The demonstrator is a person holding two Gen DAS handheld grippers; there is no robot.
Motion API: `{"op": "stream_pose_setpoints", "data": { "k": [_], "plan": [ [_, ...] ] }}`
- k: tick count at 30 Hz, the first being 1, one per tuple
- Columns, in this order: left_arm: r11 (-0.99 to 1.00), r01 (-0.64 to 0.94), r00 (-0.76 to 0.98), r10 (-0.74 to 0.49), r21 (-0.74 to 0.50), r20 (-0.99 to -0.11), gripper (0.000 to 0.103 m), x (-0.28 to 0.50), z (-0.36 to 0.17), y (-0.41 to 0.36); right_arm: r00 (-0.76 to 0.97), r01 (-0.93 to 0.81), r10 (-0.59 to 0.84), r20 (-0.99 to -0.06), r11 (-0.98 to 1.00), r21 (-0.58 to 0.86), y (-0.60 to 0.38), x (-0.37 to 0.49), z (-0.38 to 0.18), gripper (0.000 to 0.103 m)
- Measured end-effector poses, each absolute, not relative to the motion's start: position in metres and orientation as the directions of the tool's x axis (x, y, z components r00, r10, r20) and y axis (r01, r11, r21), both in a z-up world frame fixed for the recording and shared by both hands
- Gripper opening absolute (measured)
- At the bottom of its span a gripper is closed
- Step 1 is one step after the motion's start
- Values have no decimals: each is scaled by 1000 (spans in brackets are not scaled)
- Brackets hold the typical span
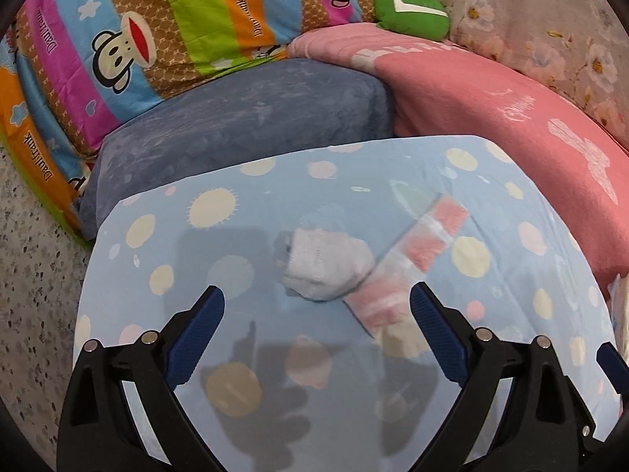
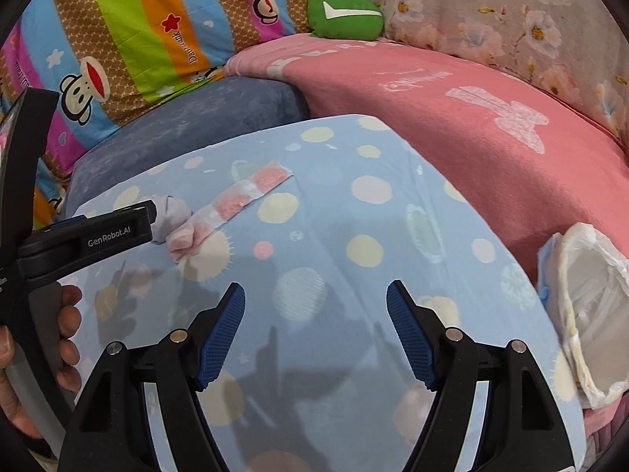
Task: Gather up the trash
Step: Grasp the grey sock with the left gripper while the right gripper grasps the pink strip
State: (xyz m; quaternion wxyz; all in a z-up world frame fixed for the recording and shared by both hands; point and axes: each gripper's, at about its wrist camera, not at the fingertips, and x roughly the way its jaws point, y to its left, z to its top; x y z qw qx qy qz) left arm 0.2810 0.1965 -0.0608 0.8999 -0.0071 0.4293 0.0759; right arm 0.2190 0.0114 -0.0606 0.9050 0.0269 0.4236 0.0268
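Both fingers of the left gripper (image 1: pixel 316 308) gape wide and empty over the crumpled tissue (image 1: pixel 328 267); light and soft, it looks best pinched at its bulging middle

Both wrist views were aimed steeply down, close over the blue dotted sheet (image 1: pixel 275 196), which was shared.

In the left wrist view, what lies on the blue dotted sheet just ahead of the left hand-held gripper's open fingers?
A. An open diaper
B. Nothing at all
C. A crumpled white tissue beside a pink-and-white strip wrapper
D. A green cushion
C: the crumpled white tissue lies against the pink-and-white strip wrapper on the blue dotted sheet, just beyond the left hand-held gripper, whose jaws stand wide and empty.
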Motion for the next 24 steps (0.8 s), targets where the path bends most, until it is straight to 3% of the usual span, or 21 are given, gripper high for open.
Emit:
{"op": "stream_pose_setpoints", "data": {
  "k": [8,10,11,16,18,19,21,24],
  "plan": [
    [983,-183,579,87,-25,-810,91,326,-76,240,609,-100,150,-779,989,112,72,266,-81,71],
    [981,-170,566,23,-89,-824,87,335,-81,245,600,-116,169,-782,985,124,84,275,-86,71],
    [979,-165,559,-7,-119,-829,81,337,-84,246,597,-122,176,-782,984,128,90,279,-89,69],
    [963,-141,516,-126,-229,-847,57,345,-99,248,566,-153,228,-792,973,170,108,292,-101,53],
    [962,-126,519,-143,-241,-843,44,344,-100,246,549,-155,259,-795,966,208,111,297,-106,37],
    [962,-113,520,-156,-248,-840,40,342,-99,244,539,-158,278,-795,960,229,112,300,-109,33],
    [964,-103,522,-159,-247,-838,33,339,-98,239,519,-161,299,-801,954,252,113,302,-115,14],
    [971,-98,534,-135,-220,-834,23,333,-94,235,514,-160,304,-802,953,259,112,299,-118,8]
  ]
}}
